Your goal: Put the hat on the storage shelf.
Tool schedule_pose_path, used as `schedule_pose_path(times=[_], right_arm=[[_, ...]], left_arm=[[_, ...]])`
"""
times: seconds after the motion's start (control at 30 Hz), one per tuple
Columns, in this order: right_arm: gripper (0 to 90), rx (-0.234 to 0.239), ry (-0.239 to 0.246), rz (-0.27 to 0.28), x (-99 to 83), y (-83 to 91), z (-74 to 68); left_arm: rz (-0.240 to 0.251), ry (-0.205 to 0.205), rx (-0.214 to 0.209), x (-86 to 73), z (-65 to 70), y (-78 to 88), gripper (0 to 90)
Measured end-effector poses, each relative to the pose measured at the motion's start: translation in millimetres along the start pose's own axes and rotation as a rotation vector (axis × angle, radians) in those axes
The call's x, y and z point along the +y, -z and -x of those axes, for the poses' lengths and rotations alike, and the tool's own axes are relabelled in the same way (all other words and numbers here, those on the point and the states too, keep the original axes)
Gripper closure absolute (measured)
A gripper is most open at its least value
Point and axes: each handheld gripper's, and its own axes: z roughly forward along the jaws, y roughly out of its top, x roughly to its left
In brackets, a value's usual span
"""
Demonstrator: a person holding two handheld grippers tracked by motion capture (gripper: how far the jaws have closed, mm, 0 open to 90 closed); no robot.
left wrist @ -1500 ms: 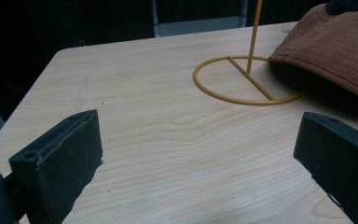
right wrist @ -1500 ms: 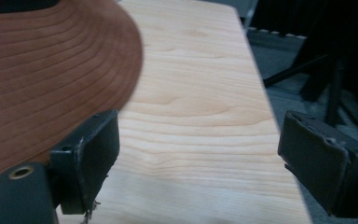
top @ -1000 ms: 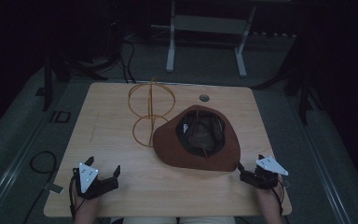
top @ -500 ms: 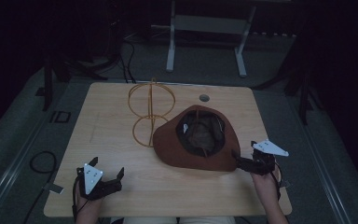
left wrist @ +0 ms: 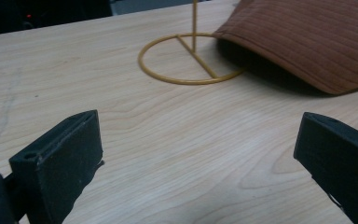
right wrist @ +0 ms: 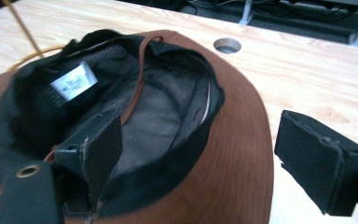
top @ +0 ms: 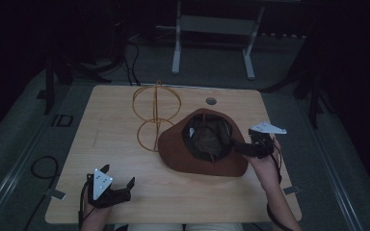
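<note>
One ribbed brown hat (top: 207, 147), mesh-lined

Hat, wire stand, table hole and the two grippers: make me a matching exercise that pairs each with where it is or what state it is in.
Things:
1. hat
2. wire stand
3. left gripper
4. right gripper

Places or states:
A. open, over bare wood at the near edge of the table
B. upright, its ring base partly under a brim
C. upside down, lining and label facing up
D. open, one jaw inside the crown and one outside the brim

Pairs: 1-C, 2-B, 3-A, 4-D
</note>
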Motion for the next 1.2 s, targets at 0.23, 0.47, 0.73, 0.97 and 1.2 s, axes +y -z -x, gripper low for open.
schedule_pose_path(times=[0.23,0.47,0.73,0.97,1.2], right_arm=[[23.2,0.014,0.009,-0.051,12.6,-32.2,3.7],[28.0,-0.032,-0.006,-0.104,17.7,-67.8,9.0],[33.8,-0.082,-0.001,-0.152,16.4,-95.3,12.6],[46.3,-0.083,0.034,-0.246,15.4,-113.6,13.0],[39.2,-0.146,0.053,-0.305,10.3,-130.3,6.4]], left_arm=[[0.042,-0.016,-0.055,3.4,4.1,4.6,1.8],[0.016,-0.009,-0.064,3.5,4.3,4.2,1.8],[-0.005,-0.007,-0.054,3.1,3.8,2.5,1.7],[-0.010,-0.009,-0.058,2.9,4.3,1.9,1.7],[-0.026,-0.008,-0.056,2.3,3.5,0.7,1.8]])
